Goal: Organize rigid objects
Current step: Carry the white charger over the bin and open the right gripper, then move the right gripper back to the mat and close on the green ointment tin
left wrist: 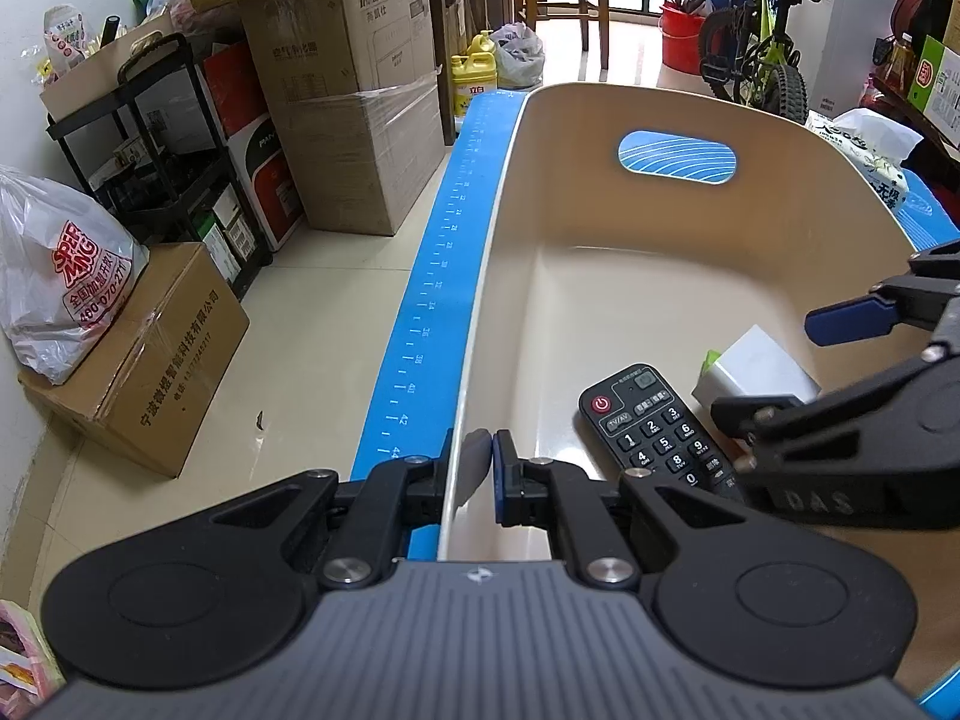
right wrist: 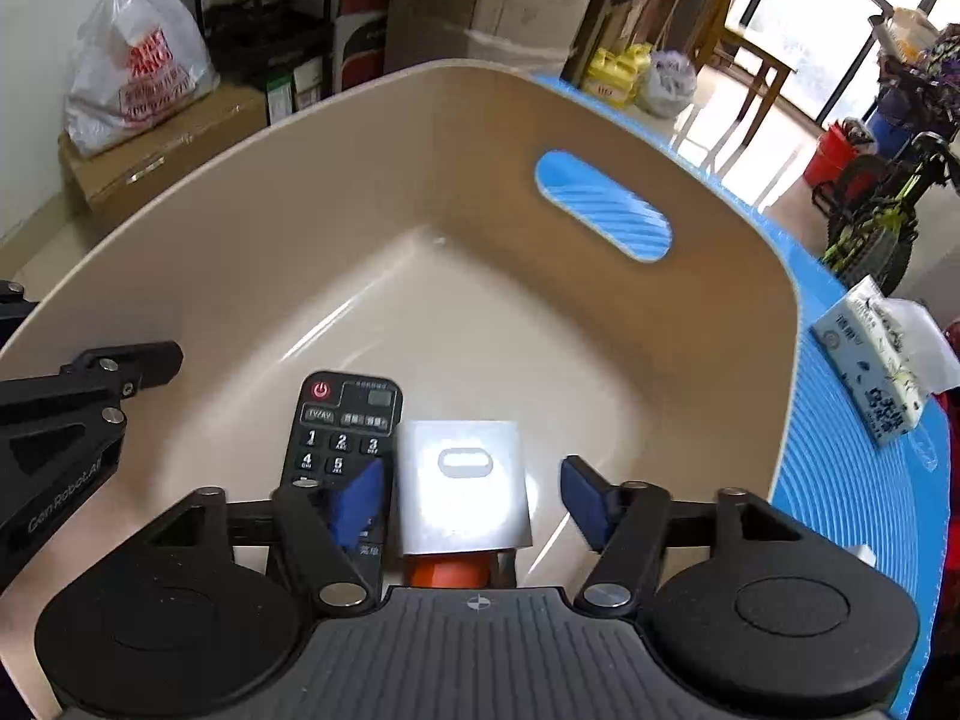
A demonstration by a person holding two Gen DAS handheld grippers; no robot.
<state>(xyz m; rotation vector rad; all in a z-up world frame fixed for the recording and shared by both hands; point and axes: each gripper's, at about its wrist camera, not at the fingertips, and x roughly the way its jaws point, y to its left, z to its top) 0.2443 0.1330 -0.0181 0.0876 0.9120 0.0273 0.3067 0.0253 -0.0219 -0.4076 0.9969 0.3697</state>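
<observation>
1. A beige bin (left wrist: 600, 276) fills the centre of both views, resting on a blue ruled mat (left wrist: 432, 300) on the tabletop.
2. The left gripper (left wrist: 480, 468), at lower centre of the left view, has its fingers pinched onto the bin's near-left rim.
3. The right gripper (right wrist: 474, 498), low in the right view, has its fingers spread wide on either side of a white box (right wrist: 462, 480) inside the bin, not touching it.
4. A black remote (right wrist: 342, 432) lies on the bin floor, just left of the box.
5. A tissue pack (right wrist: 876, 372) sits on the mat at right.
</observation>
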